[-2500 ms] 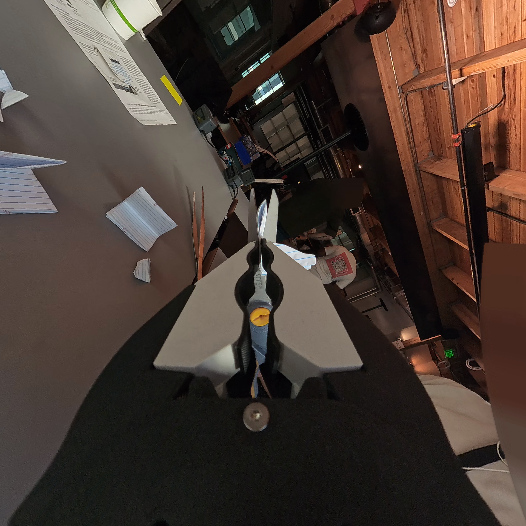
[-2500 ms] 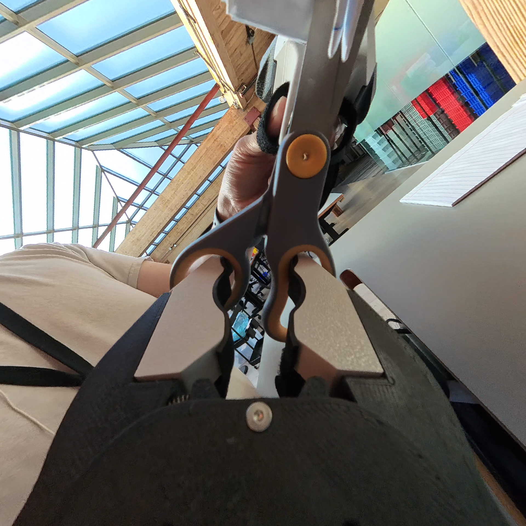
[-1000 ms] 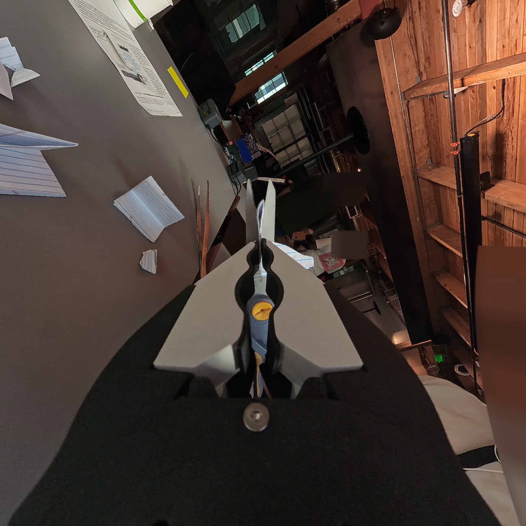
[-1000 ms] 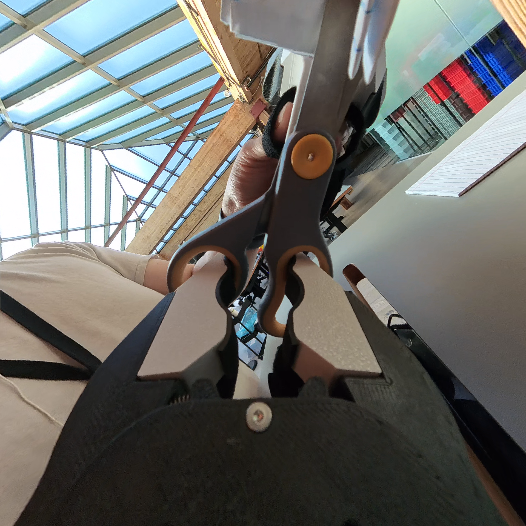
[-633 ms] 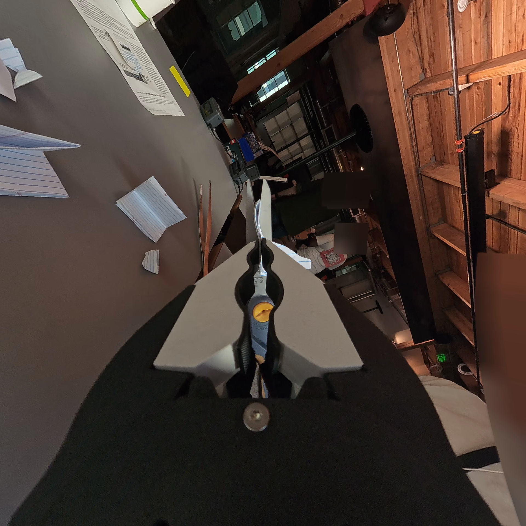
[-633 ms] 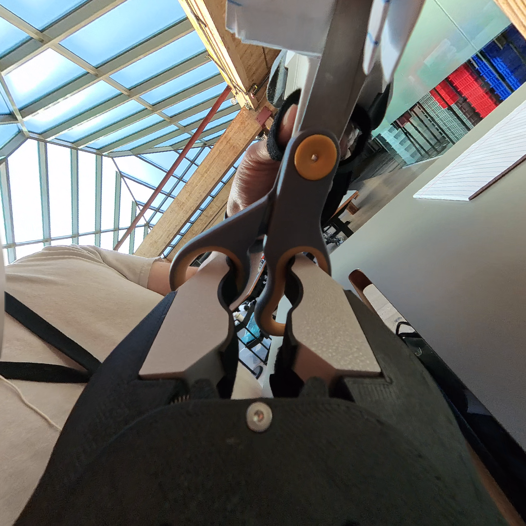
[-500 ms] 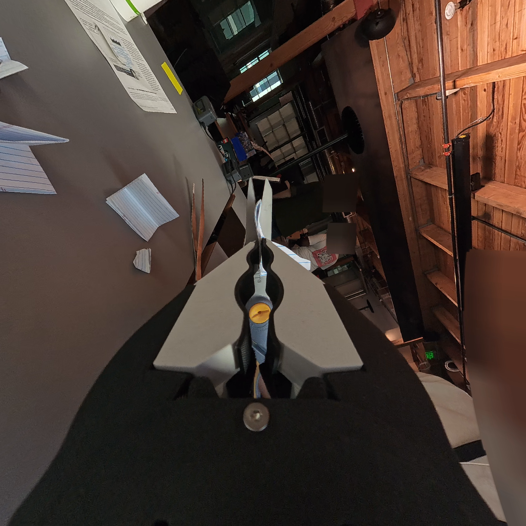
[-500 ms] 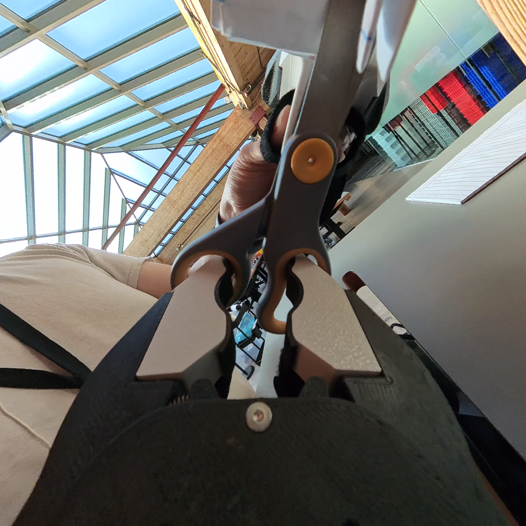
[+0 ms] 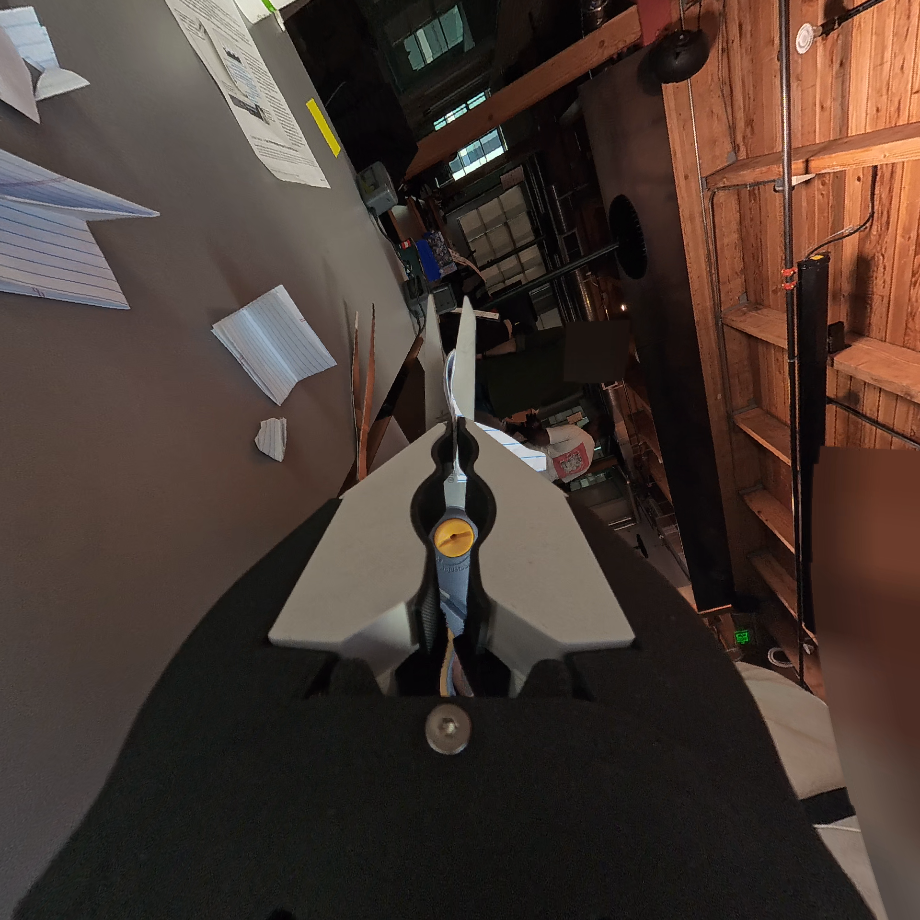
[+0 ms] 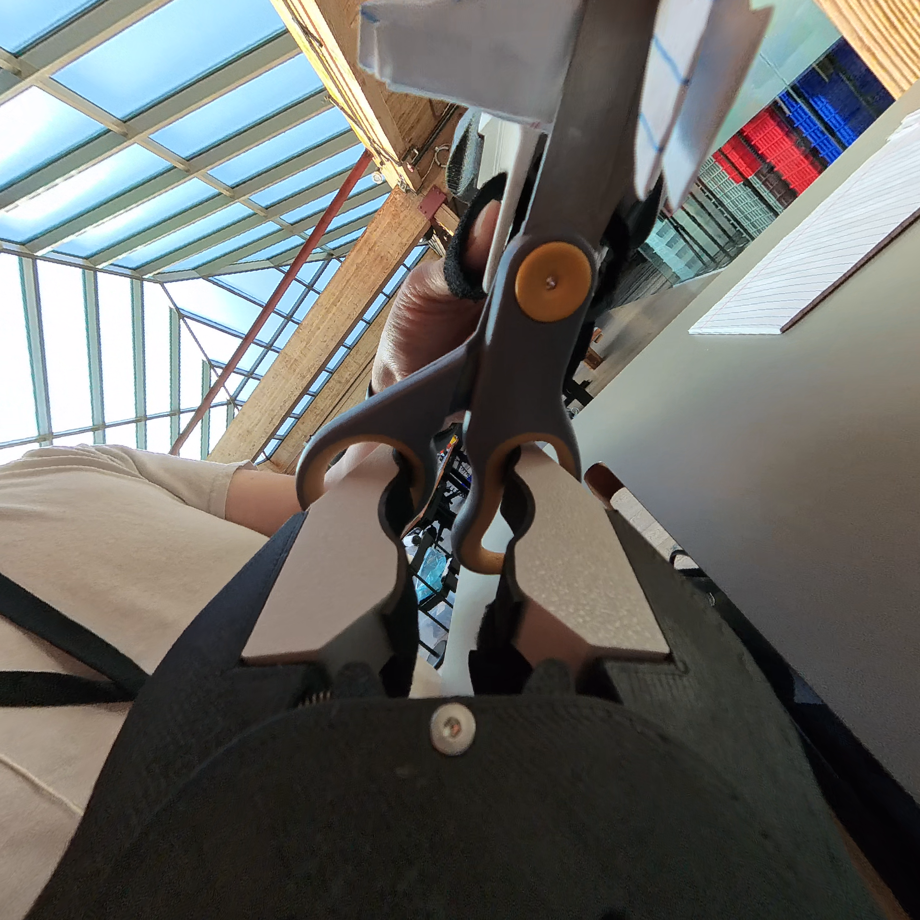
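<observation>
My left gripper point(image 9: 455, 423) is shut on a sheet of lined paper point(image 9: 517, 448) held edge-on between its fingers. Grey scissors with an orange pivot point(image 9: 450, 542) show through the gap between the fingers, and their blades point(image 9: 465, 358) reach past the tips. My right gripper point(image 10: 450, 460) has one finger in each handle loop of the scissors point(image 10: 552, 281) and grips them. The blades run up into the lined paper point(image 10: 463, 55), which splits to either side. A hand point(image 10: 428, 318) holding the other gripper is just behind the scissors.
A grey table point(image 9: 124, 498) bears a folded lined piece point(image 9: 274, 343), a small scrap point(image 9: 273, 438), a larger lined sheet point(image 9: 50, 254) and a printed page point(image 9: 249, 84). A lined pad point(image 10: 821, 259) lies on the table. A person's beige shirt point(image 10: 99, 547) is at the left. The grippers' ends are close to 12 cm from one another. My left gripper's tips are some 15 cm from the small scrap point(image 9: 273, 438).
Both views have swayed slightly. The paper now sits lower along the scissor blades in the right wrist view. Both grips are unchanged.
</observation>
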### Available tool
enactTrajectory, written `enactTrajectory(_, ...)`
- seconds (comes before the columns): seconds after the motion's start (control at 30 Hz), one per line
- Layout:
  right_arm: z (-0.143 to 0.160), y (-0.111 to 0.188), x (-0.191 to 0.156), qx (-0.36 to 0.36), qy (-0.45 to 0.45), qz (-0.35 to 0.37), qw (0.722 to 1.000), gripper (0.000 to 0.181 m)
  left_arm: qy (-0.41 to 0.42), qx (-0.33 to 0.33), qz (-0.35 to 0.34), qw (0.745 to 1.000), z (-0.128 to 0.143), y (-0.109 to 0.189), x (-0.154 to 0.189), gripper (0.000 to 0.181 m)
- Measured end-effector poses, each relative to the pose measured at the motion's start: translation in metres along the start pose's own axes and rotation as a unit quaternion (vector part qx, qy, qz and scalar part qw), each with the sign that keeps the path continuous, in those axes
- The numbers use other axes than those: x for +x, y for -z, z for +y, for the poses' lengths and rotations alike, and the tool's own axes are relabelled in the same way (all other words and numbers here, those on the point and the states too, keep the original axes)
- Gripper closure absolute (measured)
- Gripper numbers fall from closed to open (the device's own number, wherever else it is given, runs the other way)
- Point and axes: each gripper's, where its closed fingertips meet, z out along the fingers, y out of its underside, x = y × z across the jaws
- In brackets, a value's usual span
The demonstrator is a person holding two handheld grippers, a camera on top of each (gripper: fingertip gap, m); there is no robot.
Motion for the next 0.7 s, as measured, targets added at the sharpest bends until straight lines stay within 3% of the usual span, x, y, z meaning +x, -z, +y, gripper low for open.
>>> enactTrajectory(0.4,0.002,-0.014,0.012,-0.006,-0.013,-0.003,1.0,0.152,0.017,0.012,0.0,1.0,-0.006,0.015,-0.014,0.181)
enactTrajectory(0.5,0.002,-0.017,0.006,-0.013,-0.035,-0.032,0.999,0.149,0.009,0.005,-0.009,1.0,-0.004,0.017,-0.015,0.181)
enactTrajectory(0.7,0.004,-0.021,0.01,-0.015,-0.02,-0.013,1.0,0.15,0.025,0.01,0.008,1.0,-0.004,0.019,-0.013,0.181)
